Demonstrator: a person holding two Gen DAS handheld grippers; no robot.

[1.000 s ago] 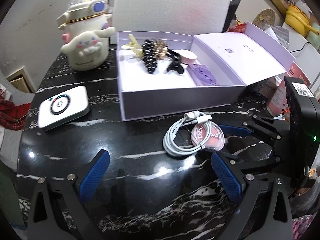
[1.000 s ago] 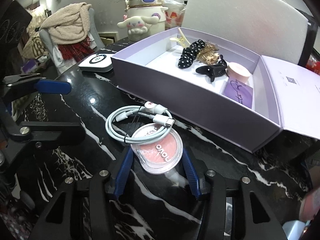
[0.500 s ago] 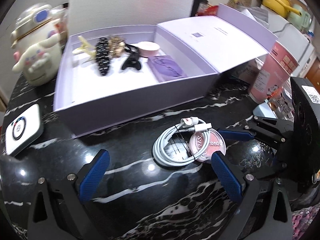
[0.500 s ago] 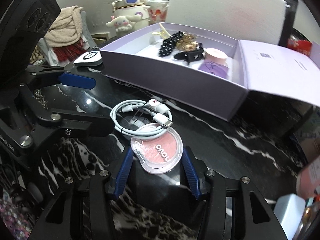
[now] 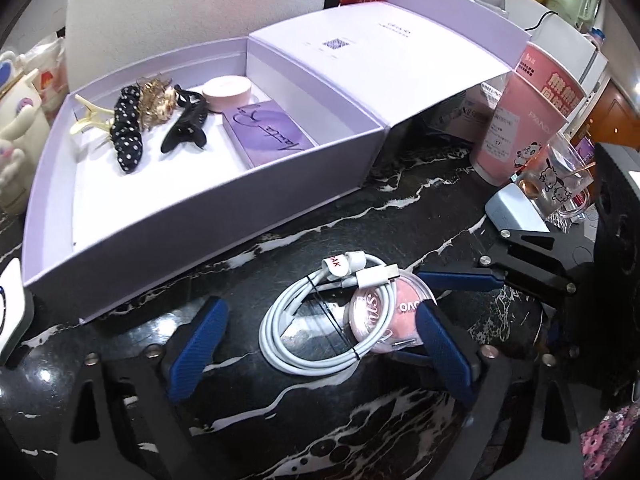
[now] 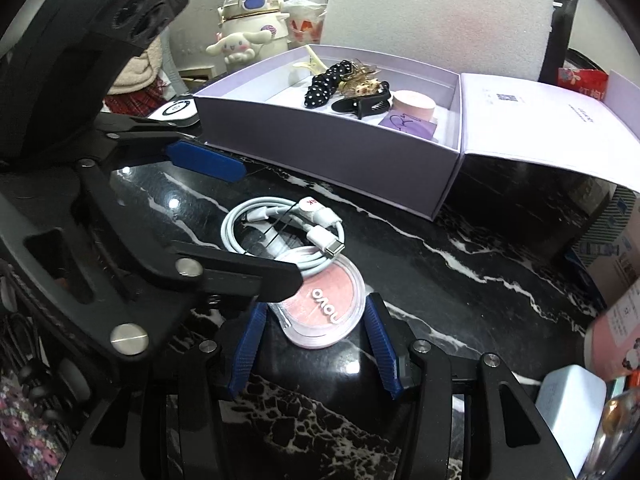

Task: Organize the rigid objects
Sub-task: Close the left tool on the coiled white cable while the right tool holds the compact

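Blush compact lies on the black marble table, pinched by the right gripper; the coiled white cable overlaps it between the closing, still spread left gripper fingers.

The table is glossy black stone with white veins, mirroring lamp glare. The lilac box looks like matt, smooth card. The coiled cable has a smooth white plastic sheath and a metal plug tip. The blush compact is clear glossy plastic over matt pink powder. The gripper pads are ribbed blue rubber on matt black plastic frames with bright metal screws.
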